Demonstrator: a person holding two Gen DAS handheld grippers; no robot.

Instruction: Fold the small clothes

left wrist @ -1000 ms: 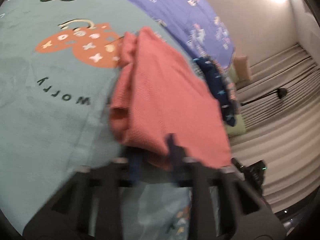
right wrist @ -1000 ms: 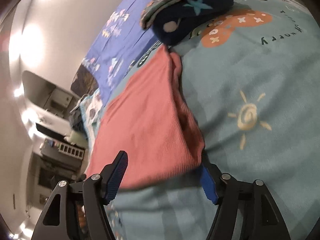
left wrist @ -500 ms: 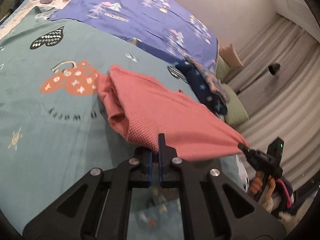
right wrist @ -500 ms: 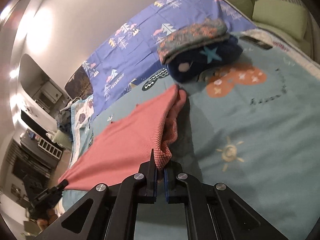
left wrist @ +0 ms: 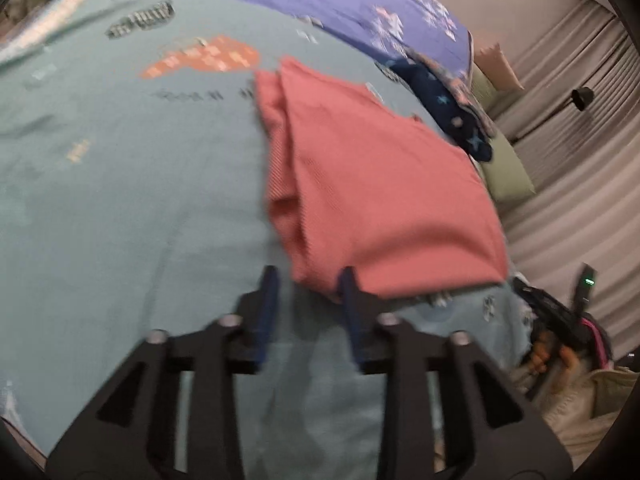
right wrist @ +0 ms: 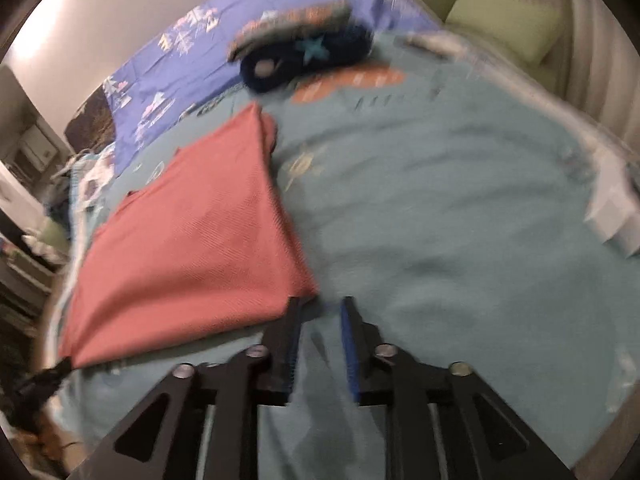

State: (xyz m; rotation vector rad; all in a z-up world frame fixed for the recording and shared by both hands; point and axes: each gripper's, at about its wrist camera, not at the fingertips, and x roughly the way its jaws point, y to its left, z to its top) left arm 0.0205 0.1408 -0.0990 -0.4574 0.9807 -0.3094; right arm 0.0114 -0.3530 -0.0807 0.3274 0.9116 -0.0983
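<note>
A coral-pink garment (left wrist: 380,184) lies folded and flat on the teal bedspread (left wrist: 120,200). My left gripper (left wrist: 308,284) sits at its near edge with the jaws opening. The cloth's near corner lies loose between the fingertips, and the pads do not press it. In the right wrist view the same garment (right wrist: 192,240) spreads to the left. My right gripper (right wrist: 320,308) is just behind its near right corner, jaws opening with nothing between them. The right gripper (left wrist: 560,316) and the hand holding it show at the edge of the left wrist view.
A stack of folded clothes, navy with stars (right wrist: 308,56), sits at the far side of the bedspread. Behind it lies a purple-blue patterned sheet (right wrist: 180,60). Green pillows (right wrist: 504,32) and curtains (left wrist: 580,120) are beyond the bed. A white object (right wrist: 616,220) rests at the right edge.
Half a second ago both grippers were shut on the garment's near corners and held it stretched. Now both have let go and drawn back, and the garment lies flat.
</note>
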